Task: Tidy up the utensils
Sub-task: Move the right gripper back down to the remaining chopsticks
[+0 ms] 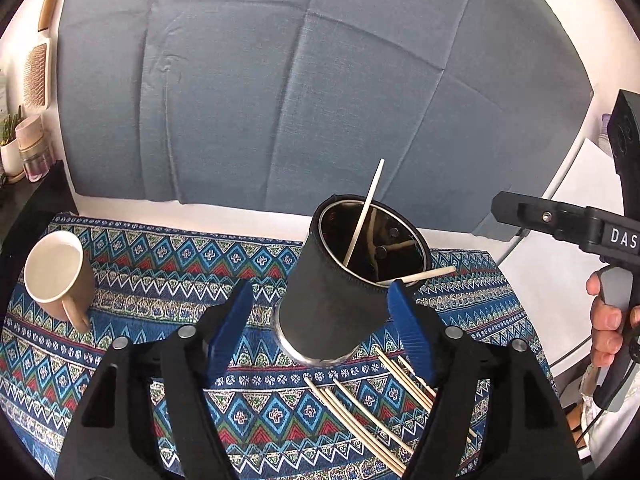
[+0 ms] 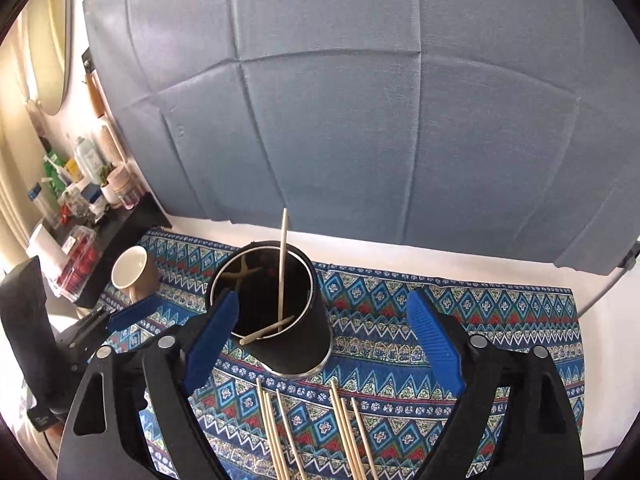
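On the patterned cloth (image 2: 500, 312) | black holder (image 2: 280, 320) upright, two chopsticks (image 2: 283, 264) inside | loose chopsticks (image 2: 352, 432) lying just in front, still to load | my left gripper (image 1: 320, 320) released | my right gripper (image 2: 324, 340) released, empty | mug (image 1: 60, 276) aside.

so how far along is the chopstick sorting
Early on. Two chopsticks already stand in the black holder, one upright, one leaning across the rim. Nothing is in hand: the left gripper and right gripper are both open. Several loose chopsticks remain on the patterned cloth beside the holder.
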Tool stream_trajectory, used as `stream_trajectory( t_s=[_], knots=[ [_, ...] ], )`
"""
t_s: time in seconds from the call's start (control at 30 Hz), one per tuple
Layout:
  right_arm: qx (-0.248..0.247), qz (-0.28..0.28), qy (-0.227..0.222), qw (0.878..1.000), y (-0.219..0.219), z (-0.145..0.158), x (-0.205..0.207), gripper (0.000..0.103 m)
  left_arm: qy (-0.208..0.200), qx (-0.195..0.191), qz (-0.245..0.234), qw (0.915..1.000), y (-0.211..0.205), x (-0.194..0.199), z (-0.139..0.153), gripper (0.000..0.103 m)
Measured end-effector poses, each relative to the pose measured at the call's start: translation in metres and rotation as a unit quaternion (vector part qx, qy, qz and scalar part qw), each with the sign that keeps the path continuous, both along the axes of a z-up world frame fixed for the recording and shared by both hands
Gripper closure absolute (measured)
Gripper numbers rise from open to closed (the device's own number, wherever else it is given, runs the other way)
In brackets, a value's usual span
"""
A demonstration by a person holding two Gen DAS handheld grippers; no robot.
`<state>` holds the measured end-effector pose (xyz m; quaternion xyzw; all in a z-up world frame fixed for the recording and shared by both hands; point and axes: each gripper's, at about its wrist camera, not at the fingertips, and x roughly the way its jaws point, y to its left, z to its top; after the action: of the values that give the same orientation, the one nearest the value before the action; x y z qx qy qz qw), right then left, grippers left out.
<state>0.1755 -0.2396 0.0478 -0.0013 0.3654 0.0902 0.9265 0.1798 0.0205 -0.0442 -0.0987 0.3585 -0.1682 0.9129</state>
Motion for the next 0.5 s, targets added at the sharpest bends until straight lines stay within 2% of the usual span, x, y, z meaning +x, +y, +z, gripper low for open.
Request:
stream_trajectory(
  t_s=[0.17,0.3,0.5],
  knots=[
    [-0.011,0.003,-0.008,1.000,-0.010,-0.005,-0.015,0.017,0.030,-0.002,0.014,0.9994,0.002,-0.012,-0.010,0.015],
    [-0.026,-0.001,0.009,1.000,-0.020,-0.018,-0.022,0.016,0.038,0.008,0.031,0.9988,0.000,-0.023,-0.016,0.007],
    [-0.030,-0.017,0.042,0.999,-0.038,-0.044,-0.028,0.016,0.082,0.014,0.032,0.9961,-0.007,-0.031,-0.036,0.006]
  ],
)
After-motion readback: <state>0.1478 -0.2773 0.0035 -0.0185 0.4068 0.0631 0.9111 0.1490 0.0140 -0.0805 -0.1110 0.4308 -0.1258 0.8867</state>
